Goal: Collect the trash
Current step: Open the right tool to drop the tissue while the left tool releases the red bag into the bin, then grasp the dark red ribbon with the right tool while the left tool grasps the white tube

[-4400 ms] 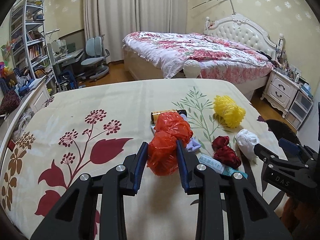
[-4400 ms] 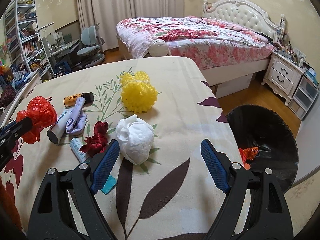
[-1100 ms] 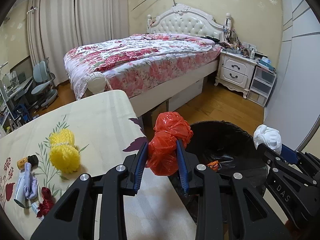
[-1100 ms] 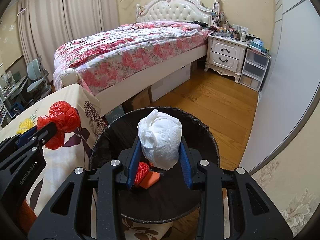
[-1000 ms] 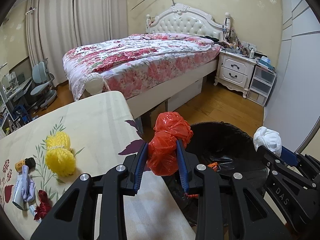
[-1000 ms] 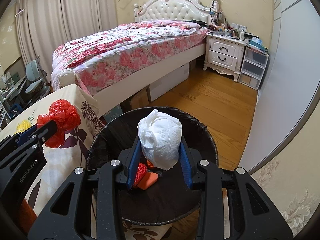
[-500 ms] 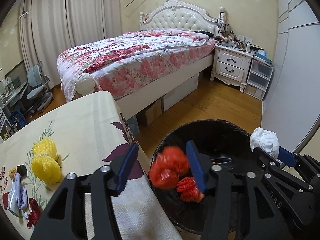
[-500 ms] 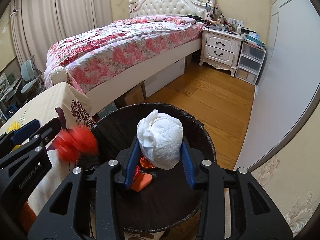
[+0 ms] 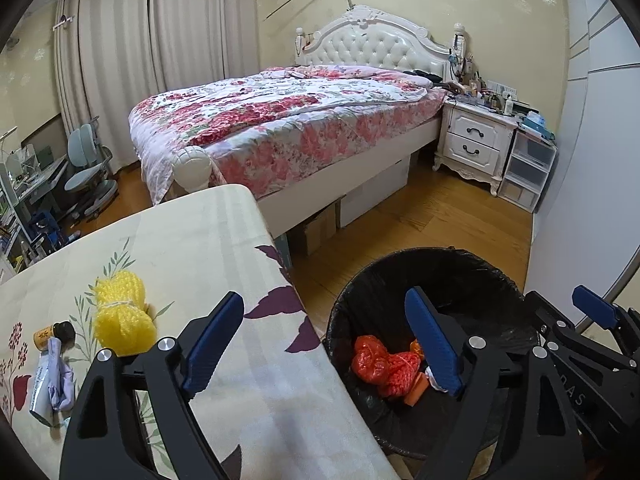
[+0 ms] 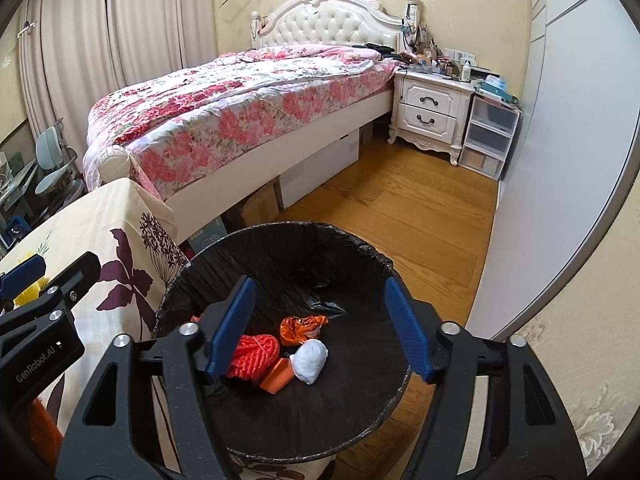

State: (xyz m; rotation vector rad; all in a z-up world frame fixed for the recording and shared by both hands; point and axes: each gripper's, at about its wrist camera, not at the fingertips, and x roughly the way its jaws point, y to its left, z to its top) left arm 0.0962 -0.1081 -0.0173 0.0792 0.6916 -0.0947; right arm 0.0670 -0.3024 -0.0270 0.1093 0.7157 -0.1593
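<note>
The black-lined trash bin (image 9: 440, 254) (image 10: 280, 229) stands on the floor beside the table. My left gripper (image 9: 320, 320) hangs over the table corner and the bin's rim, its jaws opening with nothing between them. The red plastic bag (image 9: 368, 358) lies in the bin beside a red net bundle (image 10: 256, 354). My right gripper (image 10: 319, 300) is above the bin, jaws opening and empty. The white paper wad (image 10: 310, 360) rests on the bin's bottom below it, next to an orange wrapper (image 10: 300, 328).
On the floral tablecloth (image 9: 200, 248) lie a yellow mesh ball (image 9: 122, 316), a small brown bottle (image 9: 52, 334) and a tube with a lilac cloth (image 9: 52, 384). A bed (image 9: 300, 128), a white nightstand (image 9: 472, 140) and a wall (image 10: 560, 160) surround the wooden floor.
Both grippers opened over the bin. The red bag fell from the left gripper and the white wad from the right gripper; both now lie in the bin.
</note>
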